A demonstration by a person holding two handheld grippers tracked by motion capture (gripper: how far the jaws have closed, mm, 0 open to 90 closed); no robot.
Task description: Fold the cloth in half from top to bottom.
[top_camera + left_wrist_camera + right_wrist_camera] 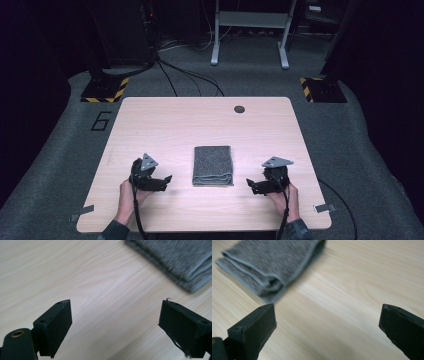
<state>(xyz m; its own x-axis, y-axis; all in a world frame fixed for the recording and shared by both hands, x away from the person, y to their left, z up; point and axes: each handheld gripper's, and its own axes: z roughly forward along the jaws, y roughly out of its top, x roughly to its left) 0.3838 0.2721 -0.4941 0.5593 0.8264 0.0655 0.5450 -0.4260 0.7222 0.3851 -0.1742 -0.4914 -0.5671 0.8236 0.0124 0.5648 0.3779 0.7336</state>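
Note:
A folded grey towel (213, 165) lies flat near the middle of the wooden table (200, 120), its rolled fold toward the person. My left gripper (168, 180) hovers a little to the towel's left, jaws wide apart with bare wood between them (115, 320); the towel's corner (180, 262) shows at the upper right of the left gripper view. My right gripper (248, 184) sits to the towel's right, also open and empty (327, 325), with the towel's folded end (269, 265) at the upper left of the right gripper view. Both grippers point inward at the towel without touching it.
A dark round cable hole (239, 109) sits near the table's far edge. Beyond the table are stand bases with yellow-black hazard tape (105, 90), cables on grey carpet, and a white frame (250, 30). Tape strips mark the table's near corners.

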